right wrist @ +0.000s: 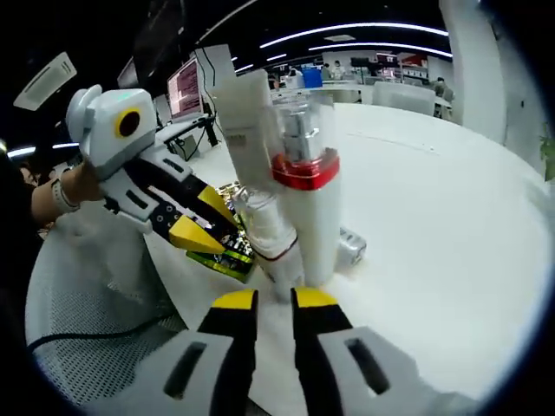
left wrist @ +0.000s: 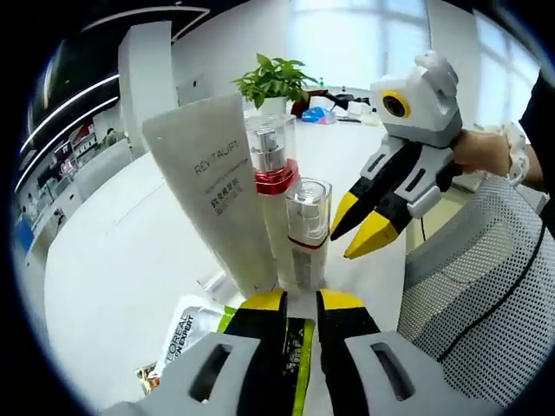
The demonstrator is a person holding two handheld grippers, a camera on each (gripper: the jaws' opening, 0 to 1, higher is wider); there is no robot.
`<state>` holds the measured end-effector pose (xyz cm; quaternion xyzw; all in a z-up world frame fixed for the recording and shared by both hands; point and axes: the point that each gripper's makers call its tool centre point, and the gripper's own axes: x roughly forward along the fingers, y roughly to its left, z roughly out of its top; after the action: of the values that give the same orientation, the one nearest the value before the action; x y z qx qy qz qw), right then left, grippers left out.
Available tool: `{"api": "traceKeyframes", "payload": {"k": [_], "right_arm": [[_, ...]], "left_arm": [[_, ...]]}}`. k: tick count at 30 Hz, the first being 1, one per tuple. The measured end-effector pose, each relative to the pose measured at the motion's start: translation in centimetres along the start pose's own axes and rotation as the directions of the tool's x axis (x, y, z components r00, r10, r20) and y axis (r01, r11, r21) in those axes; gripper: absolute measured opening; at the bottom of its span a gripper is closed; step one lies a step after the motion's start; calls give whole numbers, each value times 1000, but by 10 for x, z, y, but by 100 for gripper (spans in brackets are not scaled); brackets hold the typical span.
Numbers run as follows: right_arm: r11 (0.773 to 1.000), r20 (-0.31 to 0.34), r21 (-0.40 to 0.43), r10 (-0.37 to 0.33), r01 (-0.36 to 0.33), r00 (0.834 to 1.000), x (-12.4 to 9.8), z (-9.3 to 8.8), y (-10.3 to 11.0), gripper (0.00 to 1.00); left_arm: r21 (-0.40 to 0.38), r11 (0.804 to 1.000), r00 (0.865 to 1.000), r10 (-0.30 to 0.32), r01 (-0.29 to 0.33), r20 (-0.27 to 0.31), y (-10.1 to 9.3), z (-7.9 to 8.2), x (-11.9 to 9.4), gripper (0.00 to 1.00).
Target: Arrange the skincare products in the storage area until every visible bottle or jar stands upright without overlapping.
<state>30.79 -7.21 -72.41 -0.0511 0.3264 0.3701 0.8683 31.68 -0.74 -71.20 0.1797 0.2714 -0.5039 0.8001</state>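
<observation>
Three skincare items stand upright in a tight group on the white table (left wrist: 121,251). They are a white tube (left wrist: 212,182) marked REVITALIFT, a tall white pump bottle (left wrist: 276,173) with a red band and clear cap, and a shorter clear-capped bottle (left wrist: 308,230). My left gripper (left wrist: 301,302) is shut just in front of them, over a green-black packet (left wrist: 299,347). My right gripper (left wrist: 340,247) comes in from the right, shut, with its tips close to the short bottle. In the right gripper view, my right gripper (right wrist: 275,299) sits at the foot of the tall bottle (right wrist: 312,208) and the short bottle (right wrist: 264,230).
A L'Oreal sachet (left wrist: 186,334) lies flat at the left of my left gripper. A small silvery item (right wrist: 351,247) lies behind the bottles. A potted plant (left wrist: 273,80) stands farther back. A grey mesh chair (left wrist: 468,286) is at the table's edge.
</observation>
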Motion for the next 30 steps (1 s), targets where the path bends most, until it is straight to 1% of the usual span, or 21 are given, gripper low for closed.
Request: {"api": "traceKeyframes", "payload": {"k": [3,6,7,10,14,16,18,20,23,26,28,29,30], "right_arm": [[1000,5,1,-9,9,1000,-3,3,0,13],[1000,1,-2,-29,29,1000,-4,5,2,17],[999,-1,-4,-34,34,999,-5,6,3,18],[999,-2,-16,-48,47,999,-8,9,7,20],[997,-4,-26,-71,71,997,-13,14,10,25],[997,0,-28,-78,78,997,-15,16,12,27],[996,1,-23,-84,84,996,-16,18,14,29],[996,-3,-26,-88,88,996,-17,18,18,31],[995,-18,-38,-96,95,995,-18,18,21,35],[993,-22,-53,-110,109,994,-20,22,23,38],[991,-14,-58,-124,123,992,-21,26,22,39],[990,-13,-65,-123,122,992,-22,28,23,41],[990,-15,-71,-120,119,993,-22,29,24,42]], "left_arm": [[10,1000,1000,17,-17,-10,4,-3,-9,15],[9,1000,999,22,-21,-32,7,-9,-17,26],[17,999,999,40,-40,-36,10,-11,-21,30],[26,998,997,64,-63,-46,16,-15,-31,36],[-3,994,994,105,-105,-41,27,-19,-48,44],[-34,988,988,147,-149,-43,35,-22,-57,48],[-54,986,987,155,-157,-39,39,-26,-65,51],[-55,984,985,167,-169,-34,42,-27,-71,54],[-71,983,986,166,-168,-28,43,-32,-80,59],[-92,983,987,158,-160,-32,43,-37,-87,67],[-105,981,986,162,-165,-42,45,-40,-92,74],[-128,975,983,176,-181,-49,48,-43,-95,77],[-129,975,983,178,-182,-47,49,-43,-97,78]]}}
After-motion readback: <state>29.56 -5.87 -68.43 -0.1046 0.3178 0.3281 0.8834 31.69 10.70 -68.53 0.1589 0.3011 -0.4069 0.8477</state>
